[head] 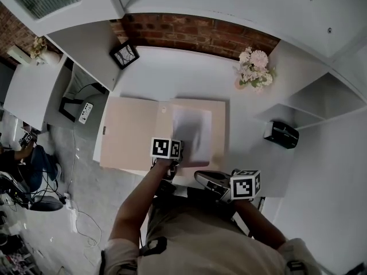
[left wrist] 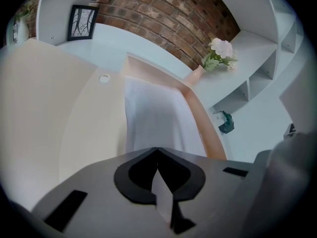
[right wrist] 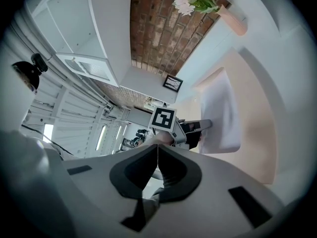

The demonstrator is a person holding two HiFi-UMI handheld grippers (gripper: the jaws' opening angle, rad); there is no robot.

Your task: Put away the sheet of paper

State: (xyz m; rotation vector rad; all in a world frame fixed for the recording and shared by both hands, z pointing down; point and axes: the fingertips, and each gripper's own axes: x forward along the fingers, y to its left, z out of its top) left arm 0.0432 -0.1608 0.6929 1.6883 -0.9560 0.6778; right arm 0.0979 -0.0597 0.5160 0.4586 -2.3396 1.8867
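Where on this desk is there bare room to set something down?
Free: the desk strip behind the folder, between picture frame and flowers; also the folder's left half. Crowded: the near edge, with left claw, right claw and sheet.

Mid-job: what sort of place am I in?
Probably an office or study nook: a white desk against a brick wall, an open folder with a sheet of paper, and white shelves.

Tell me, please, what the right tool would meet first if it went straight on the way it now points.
Probably the left tool, whose marker cube sits just above the right tool's shut tips in its view; that tool grips the sheet of paper. Depth is unclear.
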